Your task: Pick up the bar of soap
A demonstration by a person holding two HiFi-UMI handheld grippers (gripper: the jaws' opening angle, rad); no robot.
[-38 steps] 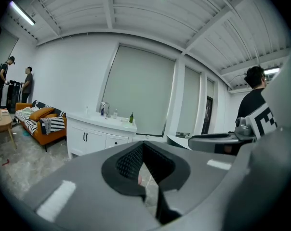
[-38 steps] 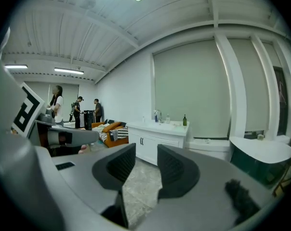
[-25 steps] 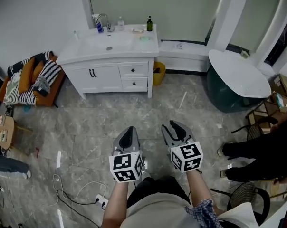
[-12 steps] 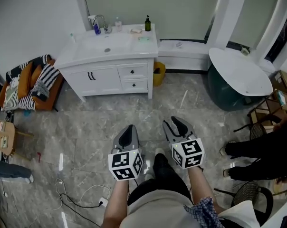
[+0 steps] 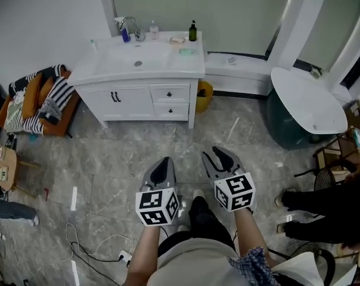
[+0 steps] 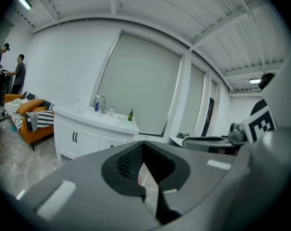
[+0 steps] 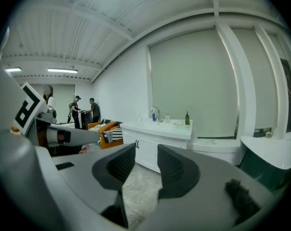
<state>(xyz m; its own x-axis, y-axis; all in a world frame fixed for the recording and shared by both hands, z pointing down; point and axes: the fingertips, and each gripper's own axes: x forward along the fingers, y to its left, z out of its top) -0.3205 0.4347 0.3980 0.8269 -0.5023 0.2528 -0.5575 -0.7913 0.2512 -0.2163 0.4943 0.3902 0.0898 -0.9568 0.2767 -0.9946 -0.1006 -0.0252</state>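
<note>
The right hand-held gripper point(image 7: 146, 154) holds its jaws apart, with only grey floor point(image 7: 138, 189) between them. Far ahead stands a white desk point(image 7: 169, 129) carrying a dark bottle point(image 7: 187, 118). An orange sofa point(image 7: 104, 129) sits far left.

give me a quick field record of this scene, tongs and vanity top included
left tongs: shut, empty, above the floor
right tongs: open, empty, above the floor
vanity: white, ahead, apart from both tongs
on the vanity: faucet, dark bottle, pale green item
soap: too small to pick out for certain
</note>
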